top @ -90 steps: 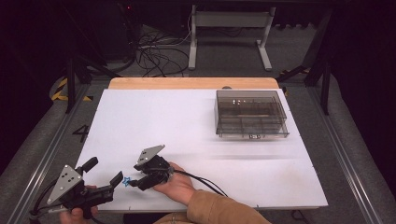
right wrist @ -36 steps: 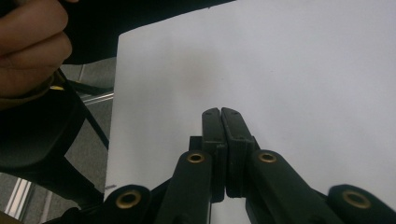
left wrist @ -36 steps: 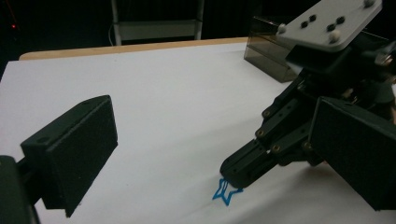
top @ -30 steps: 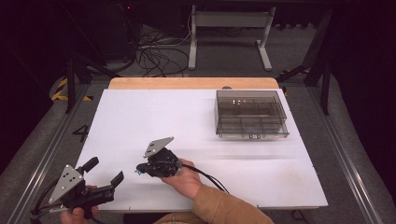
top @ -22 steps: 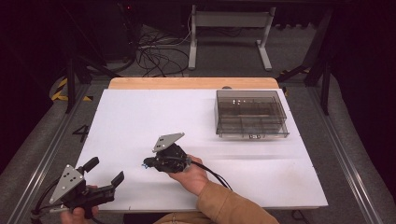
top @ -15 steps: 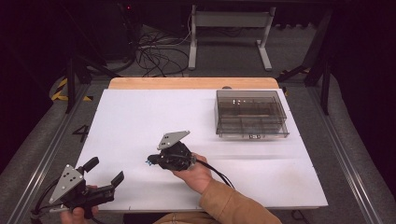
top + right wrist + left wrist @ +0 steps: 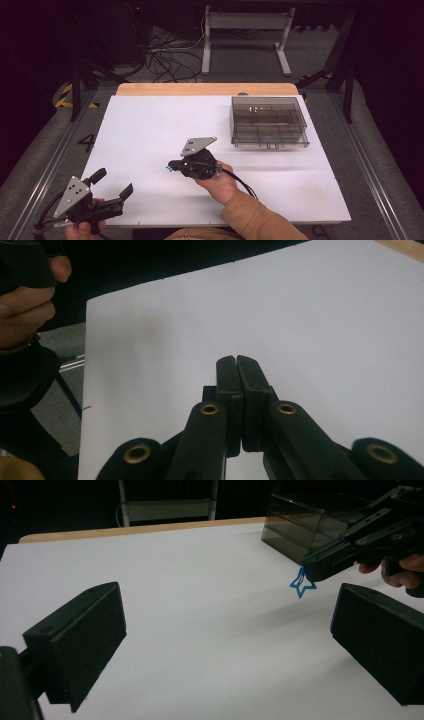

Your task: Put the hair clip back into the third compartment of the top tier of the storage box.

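Blue star clip [image 7: 302,585] between right fingers [image 7: 327,565]

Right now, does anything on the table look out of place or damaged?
Nothing stands out. The right gripper holds a small blue star-shaped clip above the white table; the compartment box sits square near the far edge, with no damage visible.

Open white tabletop [image 7: 150,130]; likely sole obstacle: far-right smoked box [image 7: 268,121].

box [image 7: 269,122] on table [image 7: 150,125], far right | right gripper [image 7: 171,166] mid-front | left gripper [image 7: 112,187] front-left corner
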### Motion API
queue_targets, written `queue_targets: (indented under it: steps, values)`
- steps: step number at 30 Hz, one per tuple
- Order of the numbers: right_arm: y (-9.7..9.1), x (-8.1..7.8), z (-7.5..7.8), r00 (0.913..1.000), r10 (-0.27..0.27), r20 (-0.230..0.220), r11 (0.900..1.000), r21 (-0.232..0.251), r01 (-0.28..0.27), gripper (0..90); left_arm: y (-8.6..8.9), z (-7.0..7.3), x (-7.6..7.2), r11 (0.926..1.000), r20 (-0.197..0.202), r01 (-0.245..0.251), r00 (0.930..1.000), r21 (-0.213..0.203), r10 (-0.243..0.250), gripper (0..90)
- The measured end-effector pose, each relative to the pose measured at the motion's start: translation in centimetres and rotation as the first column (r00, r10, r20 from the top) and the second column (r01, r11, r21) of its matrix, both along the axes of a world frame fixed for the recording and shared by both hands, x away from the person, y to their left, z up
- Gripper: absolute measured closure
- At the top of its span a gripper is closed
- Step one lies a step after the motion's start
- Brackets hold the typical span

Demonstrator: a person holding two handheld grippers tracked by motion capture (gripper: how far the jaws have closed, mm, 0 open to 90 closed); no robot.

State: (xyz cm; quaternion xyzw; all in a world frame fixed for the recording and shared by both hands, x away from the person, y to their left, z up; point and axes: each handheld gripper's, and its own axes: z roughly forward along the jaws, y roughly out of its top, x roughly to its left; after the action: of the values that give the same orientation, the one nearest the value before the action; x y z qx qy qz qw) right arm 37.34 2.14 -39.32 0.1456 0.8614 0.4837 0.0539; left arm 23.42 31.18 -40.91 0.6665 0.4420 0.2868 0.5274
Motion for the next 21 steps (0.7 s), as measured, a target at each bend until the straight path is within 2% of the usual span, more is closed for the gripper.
queue_targets:
  steps: [9, 21]
  values:
    - [-2.4, -0.1, 0.7, 0.9984, -0.048, 0.031, 0.9988, 0.012, 0.047, 89.3, -0.1, 0.0, 0.1, 1.0, 0.001, 0.001, 1.0, 0.002, -0.001, 2.2]
    - [-6.0, -0.2, 1.5, 0.9909, -0.124, 0.053, 0.9921, 0.029, 0.122, 89.3, -0.2, -0.1, 0.1, 1.0, 0.0, 0.002, 1.0, 0.006, -0.002, 2.2]
